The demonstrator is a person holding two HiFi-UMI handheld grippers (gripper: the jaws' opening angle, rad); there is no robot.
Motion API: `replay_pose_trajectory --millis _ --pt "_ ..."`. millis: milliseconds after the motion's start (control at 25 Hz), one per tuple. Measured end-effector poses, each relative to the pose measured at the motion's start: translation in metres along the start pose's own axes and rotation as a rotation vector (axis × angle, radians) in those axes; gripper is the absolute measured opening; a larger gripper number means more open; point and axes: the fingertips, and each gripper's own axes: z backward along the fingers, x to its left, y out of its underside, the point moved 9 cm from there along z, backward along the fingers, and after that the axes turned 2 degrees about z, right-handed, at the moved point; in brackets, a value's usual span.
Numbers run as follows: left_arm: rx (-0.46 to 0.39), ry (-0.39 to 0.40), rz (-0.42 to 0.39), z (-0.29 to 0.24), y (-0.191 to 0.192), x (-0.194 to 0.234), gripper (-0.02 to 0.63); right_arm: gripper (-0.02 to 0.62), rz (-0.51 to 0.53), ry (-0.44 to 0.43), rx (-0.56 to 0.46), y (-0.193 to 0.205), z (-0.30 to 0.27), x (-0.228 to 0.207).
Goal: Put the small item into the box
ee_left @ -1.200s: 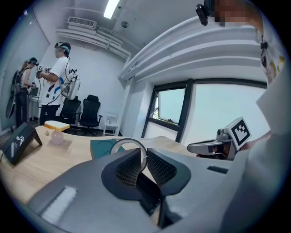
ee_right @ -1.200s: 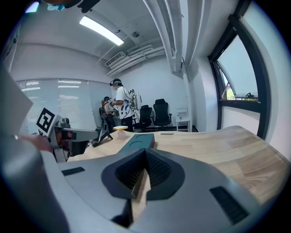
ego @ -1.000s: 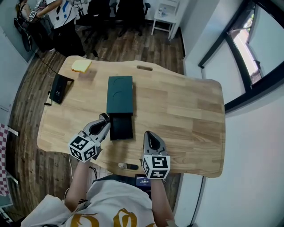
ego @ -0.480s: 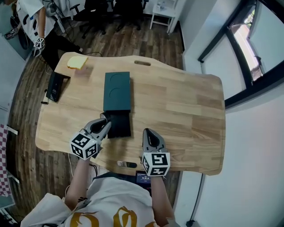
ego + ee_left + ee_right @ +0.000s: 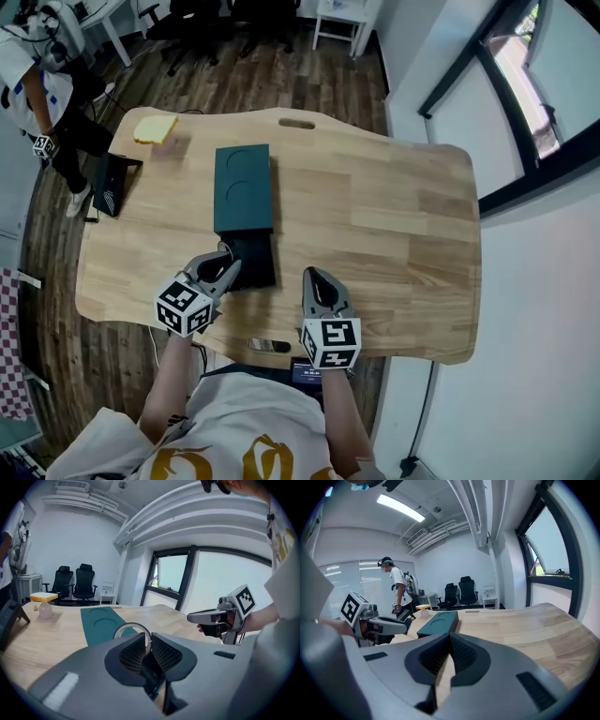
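Observation:
A dark green box (image 5: 243, 187) lies on the wooden table (image 5: 394, 225), with a black tray (image 5: 253, 262) pulled out of its near end. My left gripper (image 5: 225, 268) hovers at the tray's left edge, shut on a small silver ring (image 5: 132, 624) that stands up between its jaws. In the left gripper view (image 5: 149, 641) the green box (image 5: 99, 622) stretches away just beyond the ring. My right gripper (image 5: 314, 279) is held a little right of the tray, shut with nothing in it. The right gripper view (image 5: 450, 638) shows the box (image 5: 439, 622) and the left gripper (image 5: 404, 621) off to its left.
A yellow sponge-like block (image 5: 153, 129) and a pale pink object (image 5: 172, 147) sit at the far left corner. A black stand (image 5: 110, 185) leans at the left edge. A small dark object (image 5: 270, 346) lies by the near edge. A person (image 5: 42, 98) stands beyond the table.
Both grippers have hardly shifted relative to the box. The head camera has drifted, and the person in the background has walked to the left.

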Motion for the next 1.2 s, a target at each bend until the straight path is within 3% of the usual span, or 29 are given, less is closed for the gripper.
replay_pose_trajectory --millis 200,680,840,1000,1200 --pt "0.025 0.013 -0.002 -0.011 0.004 0.002 0.044 0.005 -0.002 0.005 0.001 0.004 -0.004 -0.008" --pt "0.230 0.066 -0.008 -0.035 0.030 0.003 0.044 0.005 -0.023 -0.005 0.051 0.020 -0.013 -0.010" --pt "0.289 0.062 0.049 -0.044 0.031 0.007 0.044 0.005 -0.033 -0.019 0.063 0.021 -0.018 -0.011" --pt "0.360 0.054 0.054 -0.052 0.033 0.011 0.044 0.005 -0.038 -0.031 0.080 0.025 -0.024 -0.013" --pt "0.406 0.070 0.043 -0.061 0.037 0.011 0.044 0.005 -0.042 -0.039 0.096 0.026 -0.029 -0.019"
